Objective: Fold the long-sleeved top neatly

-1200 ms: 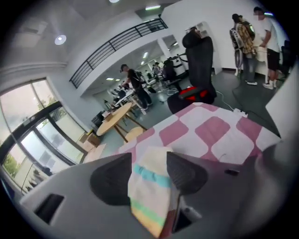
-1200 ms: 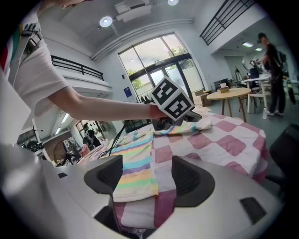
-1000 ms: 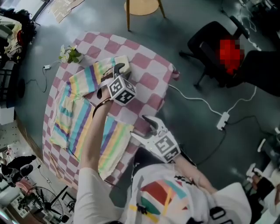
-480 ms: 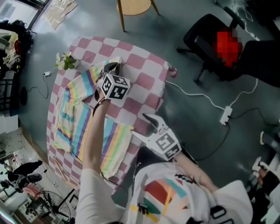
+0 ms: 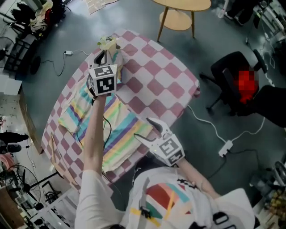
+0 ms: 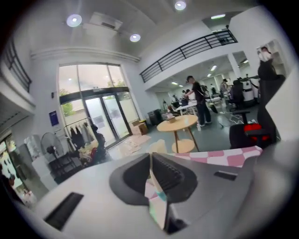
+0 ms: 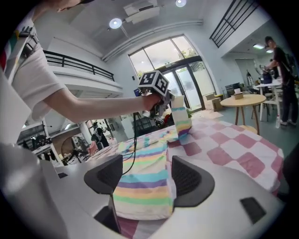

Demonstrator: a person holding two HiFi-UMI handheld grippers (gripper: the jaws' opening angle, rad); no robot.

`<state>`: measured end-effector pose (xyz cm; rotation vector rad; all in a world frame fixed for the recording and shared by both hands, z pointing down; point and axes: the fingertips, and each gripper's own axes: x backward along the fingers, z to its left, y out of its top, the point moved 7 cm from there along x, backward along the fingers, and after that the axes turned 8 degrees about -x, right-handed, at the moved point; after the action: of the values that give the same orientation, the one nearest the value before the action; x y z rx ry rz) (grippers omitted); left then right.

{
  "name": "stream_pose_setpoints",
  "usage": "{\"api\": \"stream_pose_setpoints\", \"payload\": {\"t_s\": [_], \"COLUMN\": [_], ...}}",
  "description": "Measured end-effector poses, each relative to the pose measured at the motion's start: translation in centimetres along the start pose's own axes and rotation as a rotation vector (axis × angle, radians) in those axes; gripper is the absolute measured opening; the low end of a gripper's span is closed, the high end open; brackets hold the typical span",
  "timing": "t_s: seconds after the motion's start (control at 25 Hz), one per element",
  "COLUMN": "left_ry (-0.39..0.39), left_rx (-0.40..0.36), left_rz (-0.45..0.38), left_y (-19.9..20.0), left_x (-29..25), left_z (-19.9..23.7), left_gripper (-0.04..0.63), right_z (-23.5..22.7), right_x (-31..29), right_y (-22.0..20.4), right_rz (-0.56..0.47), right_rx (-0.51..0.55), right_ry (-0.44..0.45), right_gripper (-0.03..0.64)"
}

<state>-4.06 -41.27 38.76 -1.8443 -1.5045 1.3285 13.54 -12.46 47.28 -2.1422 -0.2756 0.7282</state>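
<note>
A pastel rainbow-striped long-sleeved top (image 5: 111, 129) lies spread on a table under a pink-and-white checked cloth (image 5: 156, 76). My left gripper (image 5: 103, 60) is raised over the table's far side, shut on the end of a sleeve (image 6: 156, 198). The sleeve hangs down from it (image 7: 181, 119). In the left gripper view only a thin edge of cloth shows between the closed jaws. My right gripper (image 5: 146, 130) is at the near edge, open, with the top's hem (image 7: 142, 186) lying between and under its fingers (image 7: 189, 179).
A small bunch of flowers (image 5: 107, 42) sits at the table's far corner. A round wooden table (image 5: 181, 4) stands beyond, a black office chair (image 5: 232, 76) to the right. A white cable with a power strip (image 5: 223, 147) runs over the floor. Clothes racks (image 5: 27, 18) stand far left.
My left gripper has closed on the sleeve end and lifted it up and toward the table's far side. The right gripper has stayed at the near hem, open.
</note>
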Motion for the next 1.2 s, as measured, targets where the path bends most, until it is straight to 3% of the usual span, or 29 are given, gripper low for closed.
{"api": "stream_pose_setpoints", "payload": {"t_s": [0.24,0.48,0.72,0.92,1.08,1.2], "left_ry": [0.264,0.414,0.439,0.39,0.375,0.394], "left_rx": [0.206,0.394,0.616,0.757,0.798,0.81], "left_rz": [0.073,0.176,0.297,0.398,0.466,0.454], "left_y": [-8.2,-18.1,-28.9,-35.4,-38.0,-39.4], "left_x": [8.8,17.1,21.7,23.1,24.3,25.1], "left_z": [12.4,17.2,16.0,13.9,13.3,13.4], "left_gripper": [0.021,0.021,0.023,0.023,0.023,0.023], "right_z": [5.2,10.1,14.6,16.8,18.2,19.1], "right_x": [-3.7,-6.9,-9.5,-10.3,-11.0,-11.4], "right_y": [-0.3,-1.6,-3.3,-4.9,-5.9,-6.0], "right_rz": [0.087,0.174,0.223,0.285,0.285,0.285], "right_rx": [0.106,0.164,0.194,0.222,0.221,0.235], "right_ry": [0.144,0.238,0.297,0.309,0.307,0.313], "right_gripper": [0.328,0.328,0.328,0.328,0.328,0.328]}}
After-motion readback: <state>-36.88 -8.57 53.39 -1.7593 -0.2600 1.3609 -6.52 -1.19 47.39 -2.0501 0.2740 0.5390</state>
